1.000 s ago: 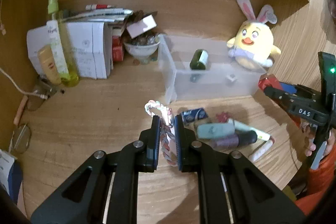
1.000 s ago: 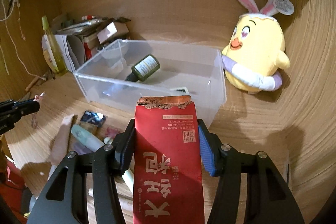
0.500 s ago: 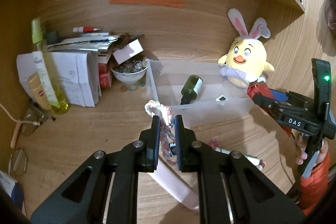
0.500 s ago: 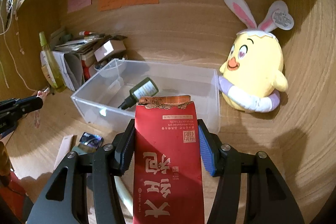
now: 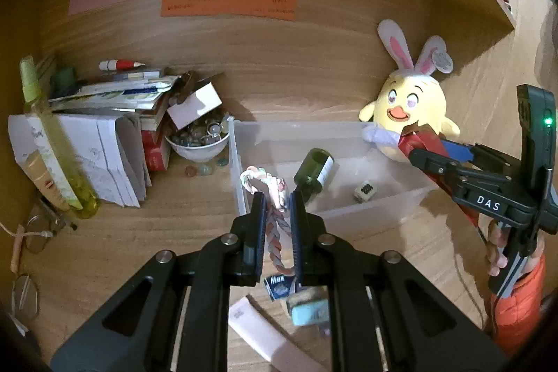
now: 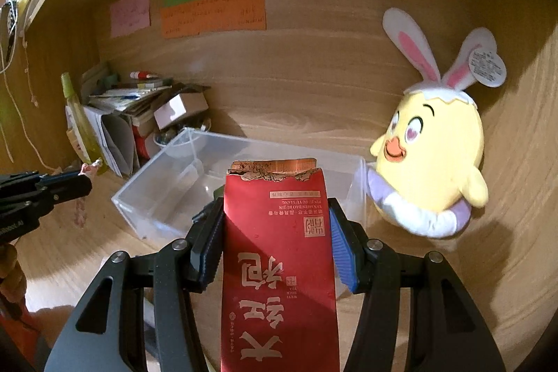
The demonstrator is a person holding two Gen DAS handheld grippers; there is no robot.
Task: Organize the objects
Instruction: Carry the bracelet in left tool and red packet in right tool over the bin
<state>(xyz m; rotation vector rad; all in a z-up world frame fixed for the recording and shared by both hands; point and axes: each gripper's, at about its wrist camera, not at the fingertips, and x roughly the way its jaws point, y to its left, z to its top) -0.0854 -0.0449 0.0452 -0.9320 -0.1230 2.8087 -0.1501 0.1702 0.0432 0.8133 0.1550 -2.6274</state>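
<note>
My left gripper [image 5: 275, 197] is shut on a braided pink, white and brown rope [image 5: 273, 225], held up in front of the left end of a clear plastic bin [image 5: 240, 162]. In the bin lie a dark green bottle [image 5: 314, 168] and a small die [image 5: 364, 190]. My right gripper [image 6: 275, 215] is shut on a red foil packet [image 6: 279, 250] with gold characters, held just in front of the bin [image 6: 153, 197]. The right gripper also shows in the left wrist view [image 5: 429, 156], at the bin's right end.
A yellow bunny-eared chick plush [image 6: 432, 156] sits right of the bin. A bowl of marbles [image 5: 197, 142], stacked papers and boxes [image 5: 104, 135] and a yellow-green spray bottle [image 5: 52, 142] stand at the left. Small tubes and packets [image 5: 296, 302] lie on the wooden desk below my left gripper.
Both grippers have risen and moved toward the bin, each keeping its load. The loose items on the desk have dropped lower in view.
</note>
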